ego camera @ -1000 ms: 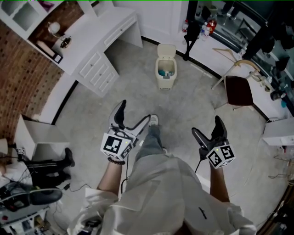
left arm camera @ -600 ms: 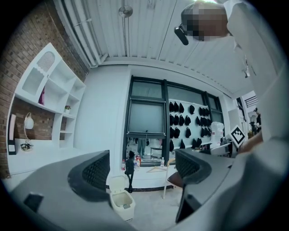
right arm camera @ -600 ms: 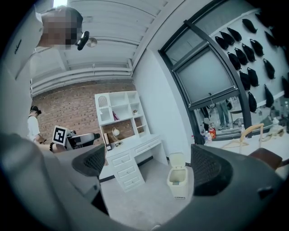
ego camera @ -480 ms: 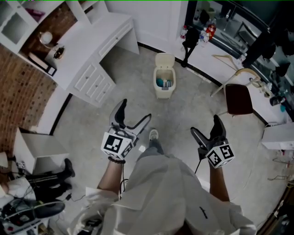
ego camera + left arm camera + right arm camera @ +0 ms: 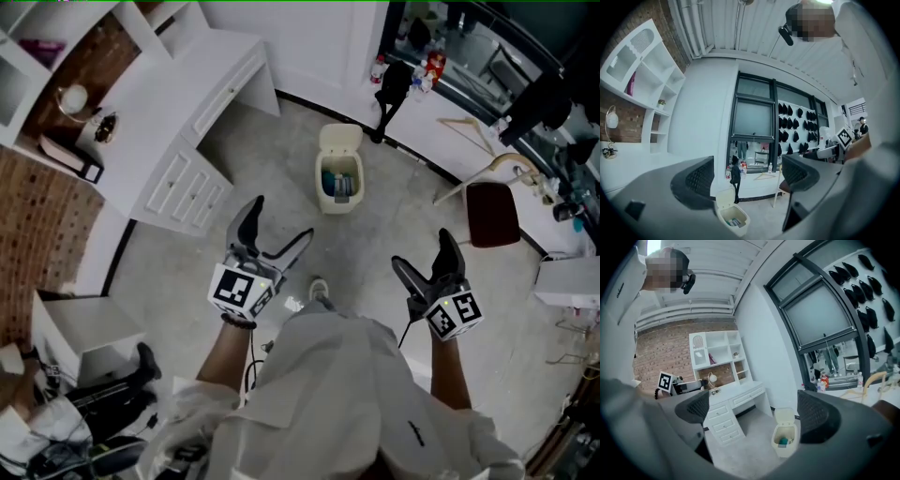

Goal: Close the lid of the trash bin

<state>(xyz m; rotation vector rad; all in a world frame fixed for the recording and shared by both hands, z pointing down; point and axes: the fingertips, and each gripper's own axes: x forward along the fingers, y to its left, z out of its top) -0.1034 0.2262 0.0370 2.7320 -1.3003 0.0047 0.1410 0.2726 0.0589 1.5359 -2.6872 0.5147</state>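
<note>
Well short of the cream plastic trash bin [image 5: 338, 183] on the floor | left gripper [image 5: 281, 220], right gripper [image 5: 422, 251]: fingers [image 5: 248, 225] wide apart, empty | lid [image 5: 339, 140] stands open at bin's far edge | best to move closer, then tip lid forward gently

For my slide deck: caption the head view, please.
Person, left claw and right claw open and empty, faces open trash bin near white desk.

Trash bin [image 5: 338, 183] ahead
It stands well beyond left gripper [image 5: 281, 221] and right gripper [image 5: 424, 254]; desk [image 5: 192, 103] leftward, chair [image 5: 492, 214] rightward.
</note>
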